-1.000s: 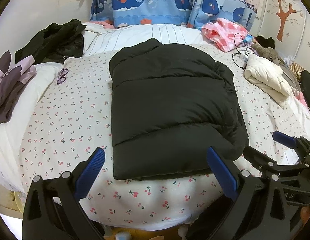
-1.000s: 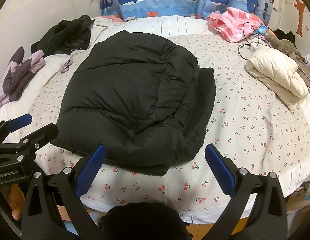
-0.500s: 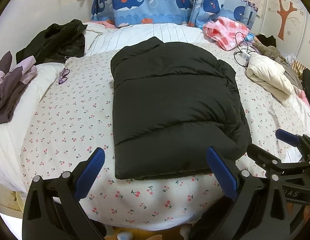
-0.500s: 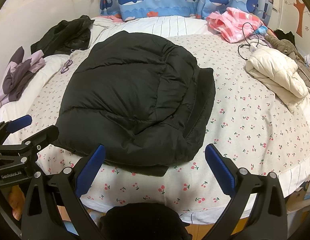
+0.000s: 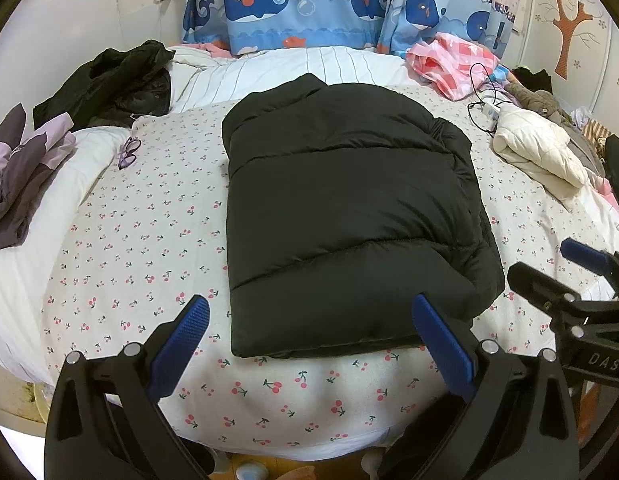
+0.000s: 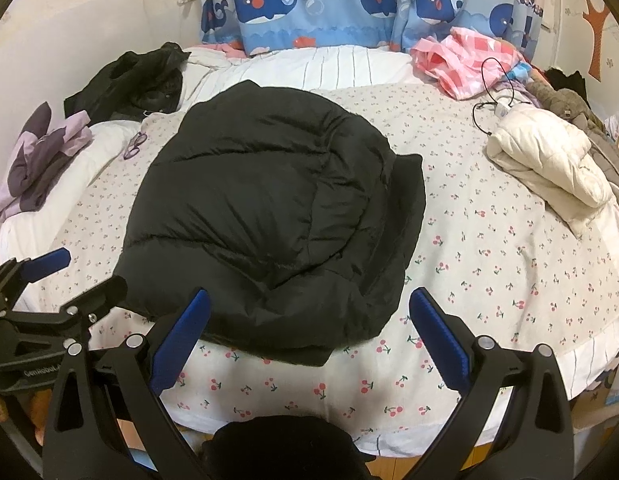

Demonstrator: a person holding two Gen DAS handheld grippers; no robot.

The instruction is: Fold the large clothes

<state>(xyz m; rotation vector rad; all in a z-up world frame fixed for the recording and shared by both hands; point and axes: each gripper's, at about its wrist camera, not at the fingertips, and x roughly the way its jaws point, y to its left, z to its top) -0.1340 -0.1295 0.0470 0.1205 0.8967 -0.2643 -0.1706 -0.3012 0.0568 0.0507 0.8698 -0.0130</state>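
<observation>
- Left gripper sitting at bottom of frame, jaws spread wide, gripping nothing; right gripper likewise wide and empty at bottom of its view.
- Black jacket lying mid-frame on the bed, just beyond both grippers, not being touched.
- Jacket looking partly folded: sides tucked in, rough rectangle; judging a final fold in half is remaining, right edge still bulging.
- White jacket lying bundled at right, appearing folded already.
- Dark clothes and purple garment waiting upper left, unfolded.
- No containers showing anywhere.
</observation>
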